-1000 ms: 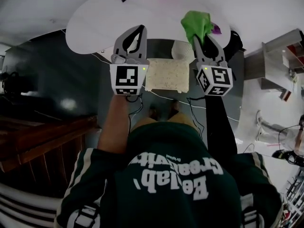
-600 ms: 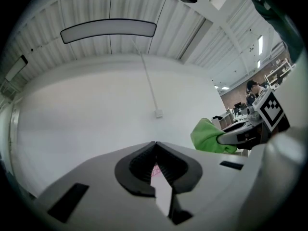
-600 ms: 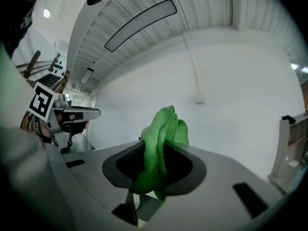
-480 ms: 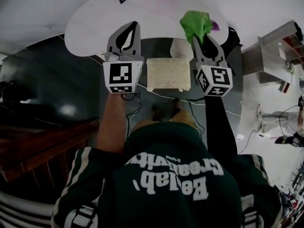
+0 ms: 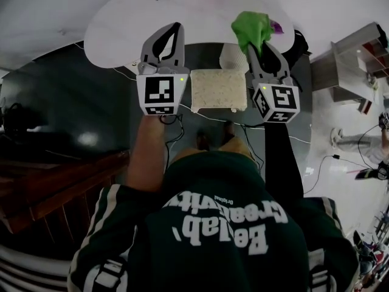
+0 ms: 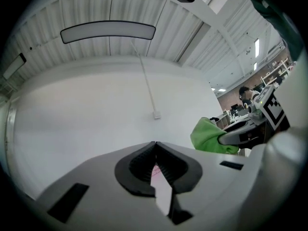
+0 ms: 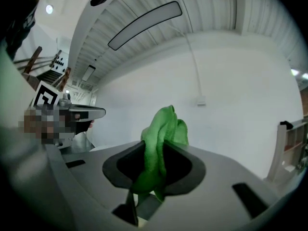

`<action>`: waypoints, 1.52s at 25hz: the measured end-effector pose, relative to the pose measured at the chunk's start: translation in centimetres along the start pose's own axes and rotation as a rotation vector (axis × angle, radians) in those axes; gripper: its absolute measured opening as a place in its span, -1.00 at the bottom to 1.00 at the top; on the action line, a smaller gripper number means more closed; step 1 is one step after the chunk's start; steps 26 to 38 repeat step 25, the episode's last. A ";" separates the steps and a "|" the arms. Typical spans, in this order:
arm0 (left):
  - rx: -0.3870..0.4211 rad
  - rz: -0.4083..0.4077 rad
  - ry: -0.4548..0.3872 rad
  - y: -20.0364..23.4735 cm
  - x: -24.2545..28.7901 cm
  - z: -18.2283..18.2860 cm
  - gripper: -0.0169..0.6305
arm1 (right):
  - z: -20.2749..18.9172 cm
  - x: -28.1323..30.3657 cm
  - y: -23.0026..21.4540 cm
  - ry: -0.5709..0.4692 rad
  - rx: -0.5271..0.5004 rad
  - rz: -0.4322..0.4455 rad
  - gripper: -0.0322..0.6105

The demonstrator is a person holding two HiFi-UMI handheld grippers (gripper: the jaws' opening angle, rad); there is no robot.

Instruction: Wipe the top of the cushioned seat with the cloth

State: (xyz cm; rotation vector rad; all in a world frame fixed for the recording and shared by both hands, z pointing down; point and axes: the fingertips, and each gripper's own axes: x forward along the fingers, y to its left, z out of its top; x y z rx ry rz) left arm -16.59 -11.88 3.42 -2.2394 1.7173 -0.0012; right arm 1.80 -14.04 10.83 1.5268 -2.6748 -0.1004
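Barely shifted since before, the left gripper [image 5: 174,30] hangs left of the cushioned seat [image 5: 219,90], jaws together and empty. On the seat's right, the right gripper [image 5: 254,46] clamps the green cloth [image 5: 251,28].

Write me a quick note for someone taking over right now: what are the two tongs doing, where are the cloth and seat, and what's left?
Left tongs: shut, empty, held in the air.
Right tongs: shut on the green cloth, which is bunched and raised.
Cushioned seat: on the floor below, between the two tongs in the head view. The cloth is not touching it.
Done: cloth is in hand.
Left: lower the cloth and wipe the seat top.
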 end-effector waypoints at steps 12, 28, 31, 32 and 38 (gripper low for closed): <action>-0.020 0.011 0.007 0.9 -0.4 -0.6 -0.90 | 0.1 0.3 1.0 0.002 -0.017 0.019 -0.53; -0.057 0.024 0.000 1.5 0.2 -0.5 -0.90 | 0.3 1.0 -0.2 -0.002 -0.007 0.020 -0.53; -0.057 0.024 0.000 1.5 0.2 -0.5 -0.90 | 0.3 1.0 -0.2 -0.002 -0.007 0.020 -0.53; -0.057 0.024 0.000 1.5 0.2 -0.5 -0.90 | 0.3 1.0 -0.2 -0.002 -0.007 0.020 -0.53; -0.057 0.024 0.000 1.5 0.2 -0.5 -0.90 | 0.3 1.0 -0.2 -0.002 -0.007 0.020 -0.53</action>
